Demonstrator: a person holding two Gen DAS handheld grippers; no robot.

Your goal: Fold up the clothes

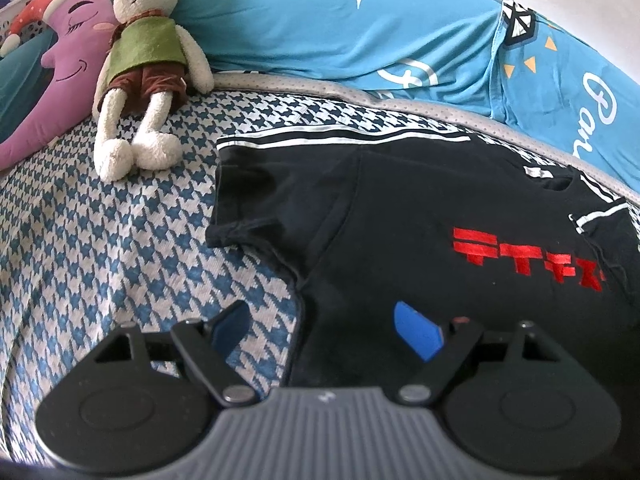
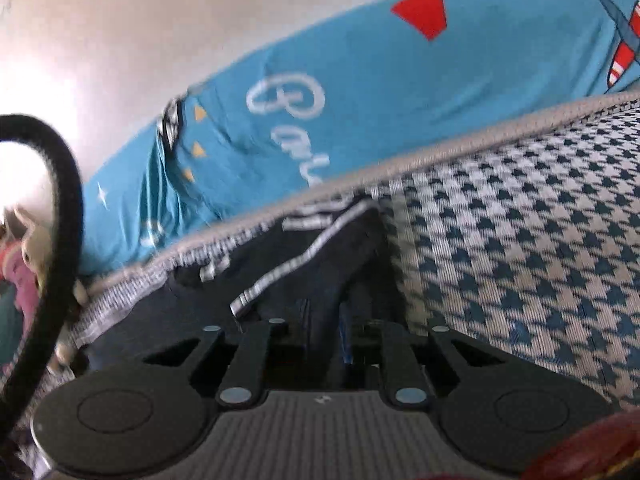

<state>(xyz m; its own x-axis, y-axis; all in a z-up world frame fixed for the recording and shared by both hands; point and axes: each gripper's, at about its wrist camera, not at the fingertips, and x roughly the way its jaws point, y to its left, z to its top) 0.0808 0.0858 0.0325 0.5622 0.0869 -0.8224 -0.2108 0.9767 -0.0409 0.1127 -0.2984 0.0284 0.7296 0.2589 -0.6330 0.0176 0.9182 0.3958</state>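
A black T-shirt with red lettering and white shoulder stripes lies spread on the houndstooth bed cover. One sleeve points left. My left gripper hovers open above the shirt's left side edge, its blue pads wide apart with nothing between them. In the right wrist view my right gripper is shut on a pinched fold of the black T-shirt, near a white-striped sleeve. The fabric rises from the bed cover into the closed jaws.
A white plush rabbit in a green vest and a purple moon cushion lie at the back left. A blue printed bolster runs along the bed's far edge by the wall. A black cable curves at the left.
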